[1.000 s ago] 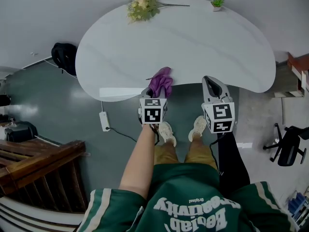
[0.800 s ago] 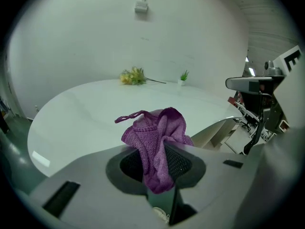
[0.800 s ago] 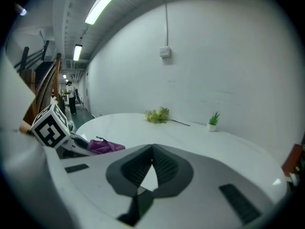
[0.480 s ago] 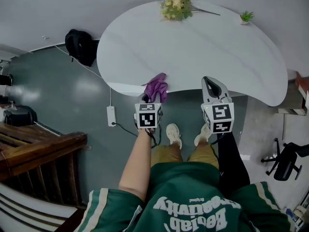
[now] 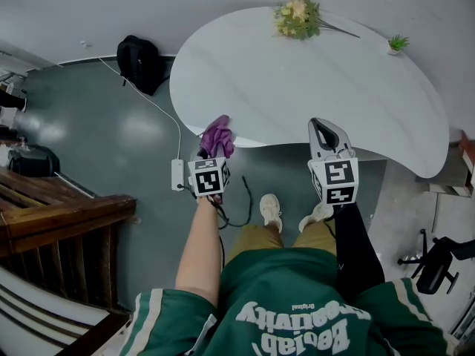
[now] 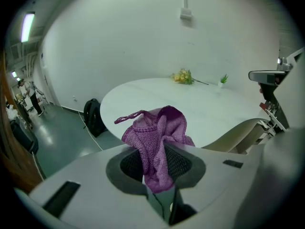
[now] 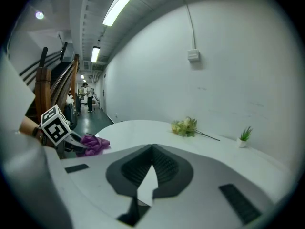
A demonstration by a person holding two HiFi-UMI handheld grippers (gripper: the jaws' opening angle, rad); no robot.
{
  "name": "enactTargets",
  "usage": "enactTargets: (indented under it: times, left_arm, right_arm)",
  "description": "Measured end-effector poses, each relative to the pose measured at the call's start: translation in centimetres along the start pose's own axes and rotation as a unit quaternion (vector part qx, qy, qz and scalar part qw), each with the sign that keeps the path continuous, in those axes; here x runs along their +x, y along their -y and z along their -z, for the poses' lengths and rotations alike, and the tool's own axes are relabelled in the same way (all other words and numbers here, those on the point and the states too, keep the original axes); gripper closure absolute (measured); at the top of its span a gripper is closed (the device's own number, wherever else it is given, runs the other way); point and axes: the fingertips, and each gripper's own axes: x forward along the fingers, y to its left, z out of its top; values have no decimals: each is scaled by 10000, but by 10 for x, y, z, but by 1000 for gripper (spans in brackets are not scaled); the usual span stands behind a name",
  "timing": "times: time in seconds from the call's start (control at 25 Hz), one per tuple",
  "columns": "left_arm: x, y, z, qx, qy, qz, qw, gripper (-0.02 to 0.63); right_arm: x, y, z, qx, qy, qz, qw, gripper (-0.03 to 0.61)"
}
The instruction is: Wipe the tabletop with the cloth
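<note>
Cloth [image 6: 159, 137], purple knit, is sitting bunched up between the jaws of the left gripper [image 5: 214, 151]. The jaws are closing on its middle, a loose loop is sticking out on top, and a tail is hanging down between the pads. It's hovering right at the near left edge of the white tabletop [image 5: 319, 80], mostly over the floor. I can't tell whether it's touching the surface.

The right gripper [image 5: 323, 127] is holding nothing; its jaws are meeting at the tips and it's pointing over the near edge, well apart from the cloth.

A flower bouquet [image 5: 297, 17] is lying at the far edge and a small potted plant [image 5: 398, 44] is standing at the far right edge. A black backpack [image 5: 141, 62] and a power strip [image 5: 178, 174] are lying on the floor off the left side.

Progress, as a judgement: the cloth is gripped, so pickup is done. The tabletop is showing no streaks or wet marks, so the wiped area is unreadable. The cloth is balled up, not spread flat. Likely left: lay it on the surface and sweep across, working around the bouquet and plant.
</note>
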Motion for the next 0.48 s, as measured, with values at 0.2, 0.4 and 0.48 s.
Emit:
enactTargets:
  times: [0.2,0.4,0.48]
  left_arm:
    - [0,-8,2,86,-42,-123,9999,520]
    - [-2,-15,1,-171,-94,-413,9990,520]
    - [-7,-7,-9,-102,25,-514,9986,523]
  right_arm:
    - [-9,12,-1,-50,-3,73,10000,574]
    - [-32,46,10,-19,-34,238,9997,574]
    - [-45,64,19,17,-38,291,9996,574]
